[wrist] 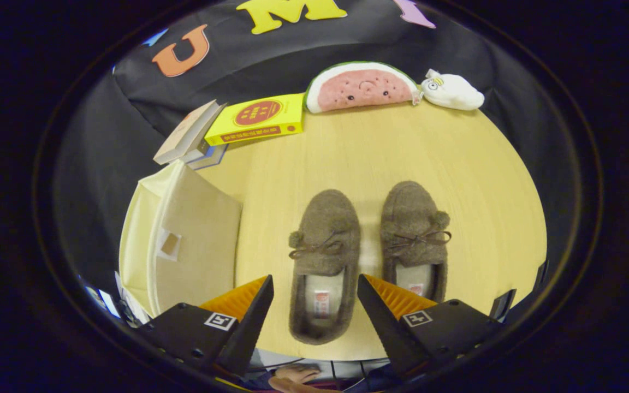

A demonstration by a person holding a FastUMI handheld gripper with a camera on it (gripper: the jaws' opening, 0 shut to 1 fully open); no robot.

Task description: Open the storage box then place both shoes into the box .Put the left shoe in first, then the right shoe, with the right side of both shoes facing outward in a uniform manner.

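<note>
— How much room do you have around the table?

— My gripper (314, 284) hangs above the near edge of the round wooden table (456, 164), fingers spread wide and holding nothing. The heel of the left slipper (324, 262) lies in the gap between them, untouched. The table's far rim runs along the black cloth wall. Bare wood lies open across the middle of the frame, between the slippers' toes and the things along the far rim, and also to the right of the right slipper (414, 240).

— And the box?

— The cream fabric storage box (183, 245) sits at the lower left of the frame, at the table's left edge, just left of my left finger. Its lid looks shut; a small tab shows on its facing side. It stands near the left slipper without touching it.

— How do the shoes look?

— Brown, fuzzy moccasin slippers with pale lining, dark bow laces and small pompoms. They lie side by side, toes pointing away from me, a narrow strip of wood between them.

— What sits at the far rim?

— A yellow book (257, 117) upper left of centre, with other books (191, 136) leaning beside it, then a watermelon-slice plush (361, 87) and a small white plush (452, 91) at upper right.
</note>
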